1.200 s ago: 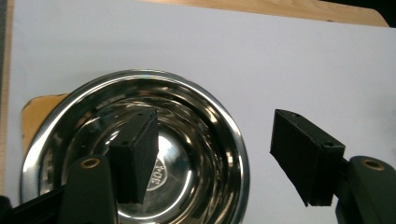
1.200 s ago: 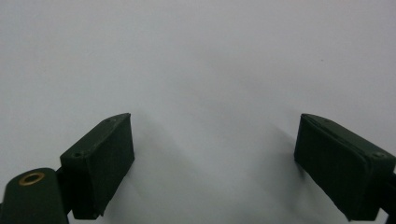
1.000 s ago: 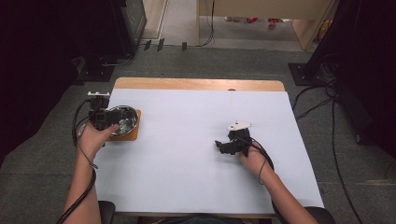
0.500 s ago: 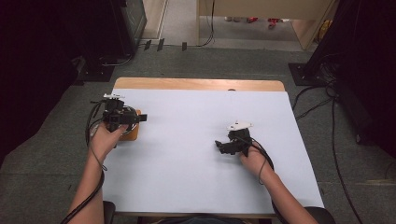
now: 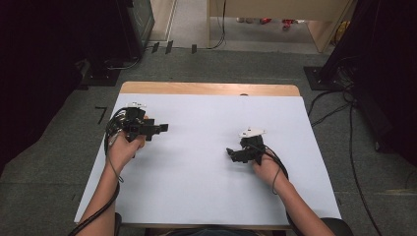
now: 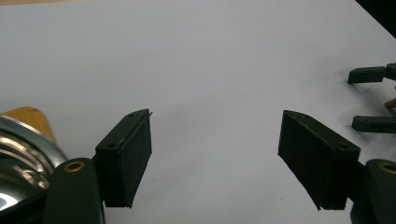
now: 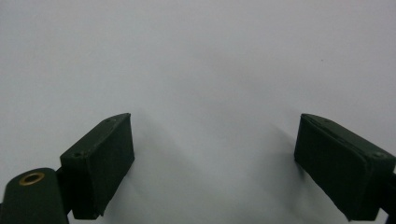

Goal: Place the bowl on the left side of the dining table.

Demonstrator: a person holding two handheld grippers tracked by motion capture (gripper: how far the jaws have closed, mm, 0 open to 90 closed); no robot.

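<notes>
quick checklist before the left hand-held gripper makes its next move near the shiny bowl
1. Left hand-held gripper open: ok. Its jaws have just been opening and nothing lies between them.
2. Left hand-held gripper free of the metal bowl: ok. In its own view the bowl sits beside and behind its left jaw, outside the gap.
3. Bowl seated on the wooden coaster: cannot tell. Just an edge of each shows.
4. Right hand-held gripper open and empty: ok.
5. The two grippers apart: ok. Bare white table lies between them in the high view.
6. Cables off the work area: ok. They trail back along the forearms.
</notes>
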